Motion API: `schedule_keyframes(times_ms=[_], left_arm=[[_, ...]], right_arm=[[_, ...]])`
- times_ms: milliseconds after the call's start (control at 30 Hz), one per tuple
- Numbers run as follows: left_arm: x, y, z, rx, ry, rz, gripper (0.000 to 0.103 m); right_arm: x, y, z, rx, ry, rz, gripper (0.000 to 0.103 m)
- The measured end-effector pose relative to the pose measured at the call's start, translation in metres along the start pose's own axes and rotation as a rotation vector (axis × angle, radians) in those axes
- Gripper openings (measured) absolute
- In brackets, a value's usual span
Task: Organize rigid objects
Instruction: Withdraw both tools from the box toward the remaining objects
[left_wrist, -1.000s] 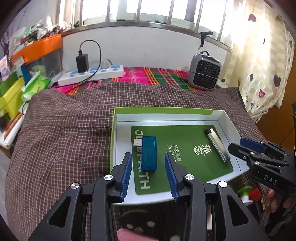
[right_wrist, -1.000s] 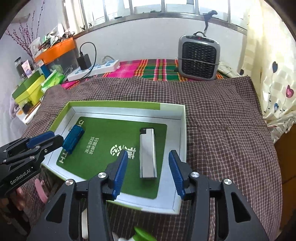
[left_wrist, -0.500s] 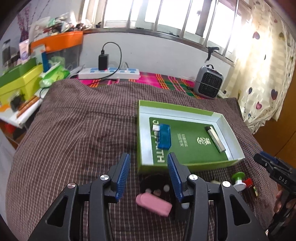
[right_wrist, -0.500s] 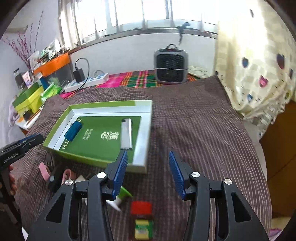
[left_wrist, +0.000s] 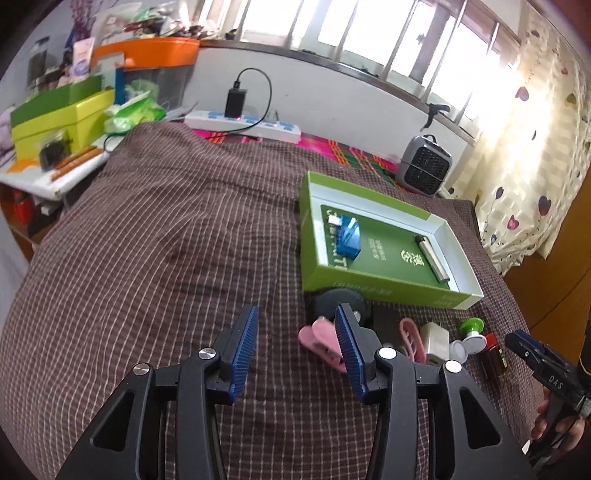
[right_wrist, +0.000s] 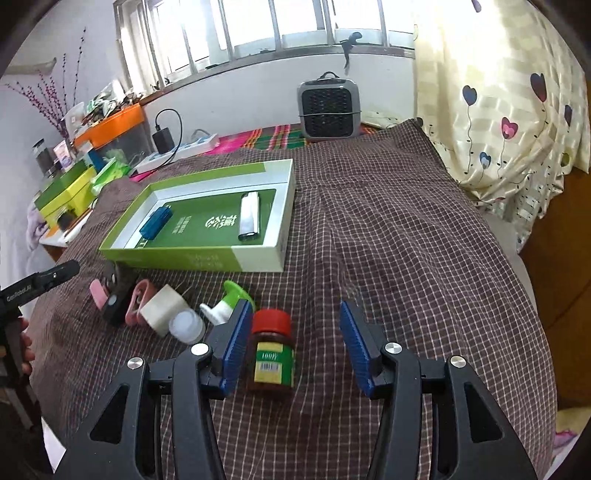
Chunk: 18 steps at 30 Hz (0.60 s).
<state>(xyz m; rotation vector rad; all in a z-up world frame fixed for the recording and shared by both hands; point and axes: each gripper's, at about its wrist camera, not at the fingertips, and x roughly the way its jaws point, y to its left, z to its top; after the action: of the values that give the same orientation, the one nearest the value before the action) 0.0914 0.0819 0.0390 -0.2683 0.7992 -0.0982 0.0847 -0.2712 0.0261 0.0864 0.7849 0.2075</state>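
the right tool is hanging over the checked bedspread with its jaws standing apart, having just been opening, gripping nothing; the red-capped jar is lying between them, close against the left pad, its long axis running along the fingers with the cap pointing away. the left tool is also standing open and empty, jaws just widened, with the pink clip just beside its right finger. the green tray is lying ahead, holding a blue adapter and a lighter. the right tool is probably nearest the jar.

pink clip partly behind hand-held gripper
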Motion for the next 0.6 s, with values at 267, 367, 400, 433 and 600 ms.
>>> schedule_keyframes(times_ms=[267,367,400,433,600], left_arm=[[0.008,-0.009,-0.010,0.010,0.042,-0.028,0.043],[0.012,-0.014,-0.013,0.020,0.056,-0.032,0.043],[0.013,-0.016,-0.013,0.022,0.059,-0.033,0.043],[0.013,-0.018,-0.014,0.026,0.060,-0.035,0.043],[0.020,-0.027,-0.018,0.039,0.085,-0.028,0.043]], right_arm=[[0.006,0.005,-0.011,-0.019,0.036,0.002,0.053],[0.009,0.006,-0.014,-0.023,0.049,-0.001,0.053],[0.010,0.007,-0.015,-0.025,0.052,-0.003,0.053],[0.012,0.008,-0.016,-0.029,0.058,-0.005,0.053],[0.017,0.011,-0.018,-0.052,0.071,-0.022,0.053]])
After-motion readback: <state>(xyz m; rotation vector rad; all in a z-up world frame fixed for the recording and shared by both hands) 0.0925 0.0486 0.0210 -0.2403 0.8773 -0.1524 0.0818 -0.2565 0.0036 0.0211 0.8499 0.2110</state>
